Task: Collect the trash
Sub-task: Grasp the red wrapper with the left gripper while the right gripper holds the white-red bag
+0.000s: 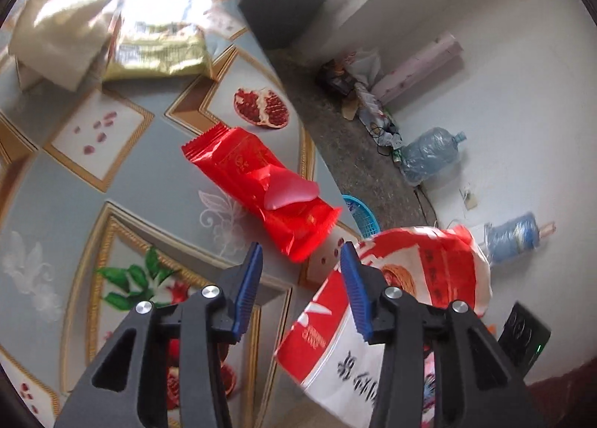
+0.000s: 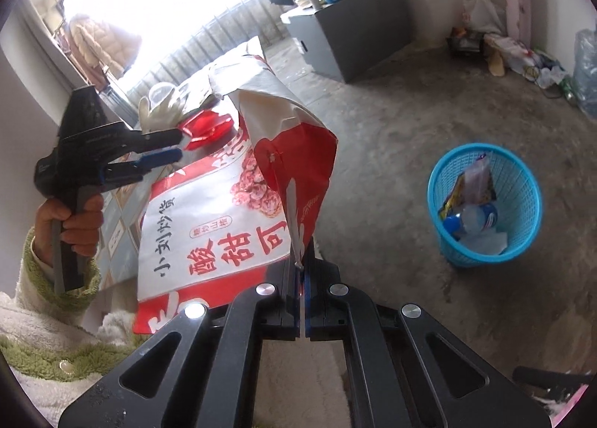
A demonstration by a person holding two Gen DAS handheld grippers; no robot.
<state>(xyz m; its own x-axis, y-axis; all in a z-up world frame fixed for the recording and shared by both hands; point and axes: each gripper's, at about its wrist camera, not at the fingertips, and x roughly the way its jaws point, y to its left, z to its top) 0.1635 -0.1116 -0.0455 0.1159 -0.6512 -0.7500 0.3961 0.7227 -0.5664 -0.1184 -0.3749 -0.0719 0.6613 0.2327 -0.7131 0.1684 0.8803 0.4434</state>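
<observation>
Your right gripper (image 2: 301,271) is pressed together on the bottom seam of the large red-and-white printed snack bag (image 2: 224,211), which hangs upright above the fingers and off the table edge; the same bag (image 1: 395,301) appears at the lower right of the left wrist view. Your left gripper (image 1: 302,271) has its blue-padded fingers (image 1: 248,286) spread apart, hovering just short of the shiny red foil wrapper (image 1: 257,182) without touching it. The red wrapper lies flat on the table with the pomegranate-patterned grey cloth (image 1: 74,185), near its right edge. In the right wrist view, your left gripper (image 2: 179,146) points at that wrapper (image 2: 207,128), with a white glove (image 2: 160,107) lying beyond it. Farther back on the table lie a gold foil packet (image 1: 156,51) and a cream cloth bag (image 1: 63,29). The round blue plastic mesh wastebasket (image 2: 522,182) stands on the concrete floor, well apart from the table, already holding a plastic bottle (image 2: 472,219) and wrappers.
</observation>
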